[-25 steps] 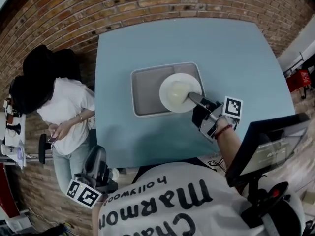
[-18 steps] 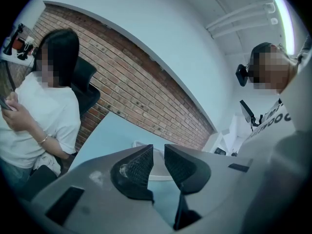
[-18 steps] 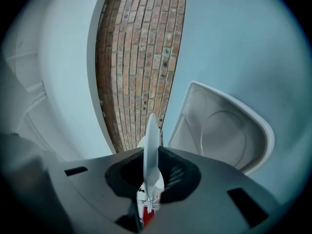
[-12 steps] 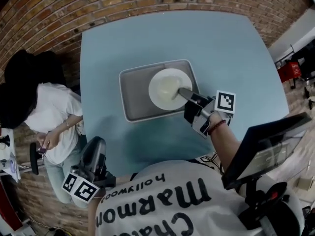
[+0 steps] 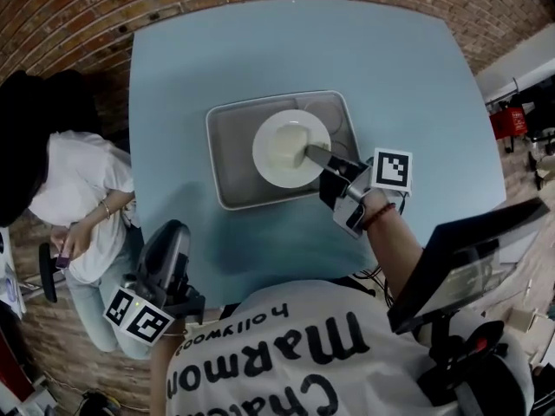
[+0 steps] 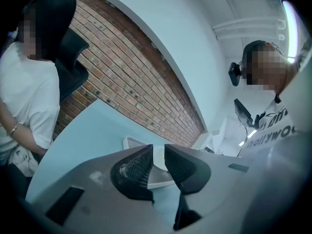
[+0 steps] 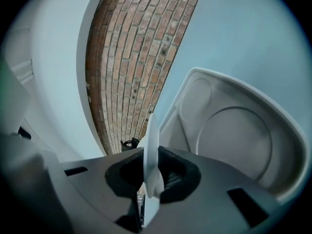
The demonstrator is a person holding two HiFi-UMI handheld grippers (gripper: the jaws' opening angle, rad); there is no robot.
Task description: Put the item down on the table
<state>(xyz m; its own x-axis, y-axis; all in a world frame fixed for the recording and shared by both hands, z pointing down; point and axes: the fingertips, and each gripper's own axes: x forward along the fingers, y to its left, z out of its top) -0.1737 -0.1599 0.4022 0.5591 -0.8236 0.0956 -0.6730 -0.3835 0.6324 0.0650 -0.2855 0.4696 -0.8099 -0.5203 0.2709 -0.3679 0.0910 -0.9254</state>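
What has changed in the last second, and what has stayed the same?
The right gripper has carried the white plate slightly leftward, further over the grey tray. Nothing was released: its fingers stay shut on the plate's rim. The left gripper stays low off the table, empty.

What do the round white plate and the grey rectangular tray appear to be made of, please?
The round white plate looks like glazed ceramic or melamine: smooth, evenly white, thin-rimmed. The grey rectangular tray is probably moulded plastic: matte, with rounded corners and pressed-in circular recesses.

White plate [image 5: 290, 148]; grey tray [image 5: 227, 148]; pale blue table [image 5: 416, 85]; red-brown brick floor [image 5: 78, 20]
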